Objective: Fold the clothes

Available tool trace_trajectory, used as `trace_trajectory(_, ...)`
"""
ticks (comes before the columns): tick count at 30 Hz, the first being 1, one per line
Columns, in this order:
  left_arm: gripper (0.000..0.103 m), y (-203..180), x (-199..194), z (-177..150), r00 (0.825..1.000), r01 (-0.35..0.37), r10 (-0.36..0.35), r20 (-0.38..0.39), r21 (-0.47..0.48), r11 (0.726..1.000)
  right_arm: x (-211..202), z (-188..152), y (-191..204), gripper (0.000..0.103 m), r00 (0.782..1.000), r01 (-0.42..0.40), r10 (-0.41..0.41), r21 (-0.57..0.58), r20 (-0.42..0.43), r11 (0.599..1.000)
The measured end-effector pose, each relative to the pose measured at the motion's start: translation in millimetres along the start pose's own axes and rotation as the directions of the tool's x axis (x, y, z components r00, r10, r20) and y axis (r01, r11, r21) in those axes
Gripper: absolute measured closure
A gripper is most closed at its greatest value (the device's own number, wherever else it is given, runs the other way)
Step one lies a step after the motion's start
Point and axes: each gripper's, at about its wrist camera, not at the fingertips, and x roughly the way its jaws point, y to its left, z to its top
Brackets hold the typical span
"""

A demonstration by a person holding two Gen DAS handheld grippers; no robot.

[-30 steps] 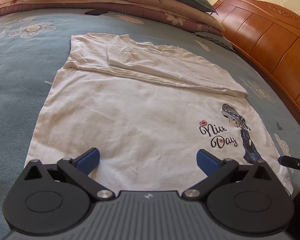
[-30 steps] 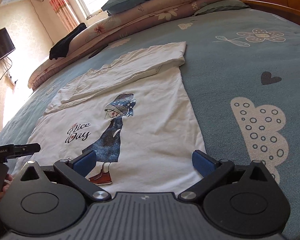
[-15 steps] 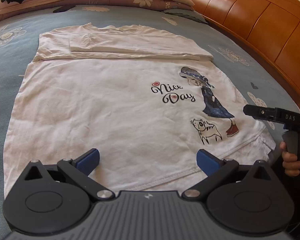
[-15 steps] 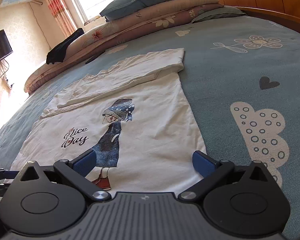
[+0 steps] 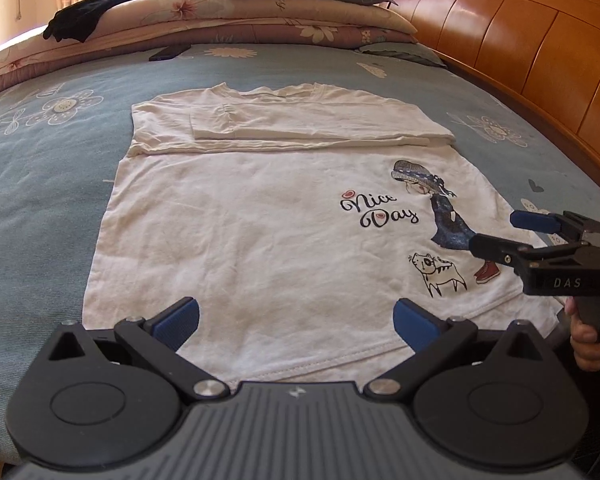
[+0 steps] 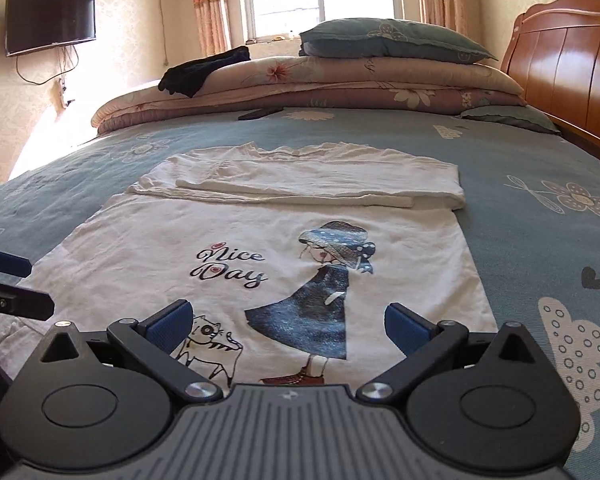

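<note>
A white T-shirt (image 5: pixel 260 240) with a "Nice Day" girl print lies flat on the blue bedspread (image 5: pixel 40 200). Its far part, with the sleeves, is folded into a band (image 5: pixel 300 128) across the top. My left gripper (image 5: pixel 296 320) hovers open over the near hem, nothing between its blue pads. My right gripper (image 5: pixel 508 236) shows at the right of the shirt, open, held by a hand (image 5: pixel 584 344). In the right wrist view the right gripper (image 6: pixel 288 322) stands open above the shirt (image 6: pixel 140 248) near the printed girl. The left gripper (image 6: pixel 16 282) pokes in at the left edge.
Folded quilts (image 6: pixel 320 80) with a pillow (image 6: pixel 388 38) and a black garment (image 6: pixel 204 68) are stacked at the far side. A dark flat object (image 5: pixel 168 53) lies in front of them. A wooden headboard (image 5: pixel 520 48) runs along the right. A TV (image 6: pixel 50 20) hangs on the wall.
Both grippers have drawn back toward the shirt's near hem and levelled out. The right gripper has come well into the left wrist view. Both stay open, and the shirt has not moved.
</note>
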Motion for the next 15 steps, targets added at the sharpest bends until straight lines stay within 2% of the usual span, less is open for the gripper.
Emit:
trace_trajectory(3,0.001,7,-5,4,1.0,-0.009,0.009,0.015,-0.031,0.999,11,-5,13,0.0,0.993,-0.086,0.084,-0.029,-0.083,0.996)
trace_trajectory(4,0.001,9,-6,4,1.0,-0.015,0.016,0.016,-0.037,0.999,15,-8,16,0.0,0.988,-0.097,0.09,-0.049,-0.127,0.994)
trace_trajectory(8,0.001,12,-2,3,0.999,-0.034,0.034,-0.002,-0.039,0.999,-1,-18,23,0.0,0.978,-0.136,0.111,-0.137,-0.177,0.981)
trace_trajectory(11,0.001,9,8,0,0.999,-0.023,0.023,-0.026,-0.029,0.999,-11,-22,16,0.0,0.979,-0.152,0.139,-0.08,-0.148,0.985)
trace_trajectory(15,0.0,-4,27,-2,0.998,-0.004,0.005,-0.058,0.007,1.0,-15,-14,-5,0.0,0.996,-0.062,0.064,0.033,-0.065,0.998)
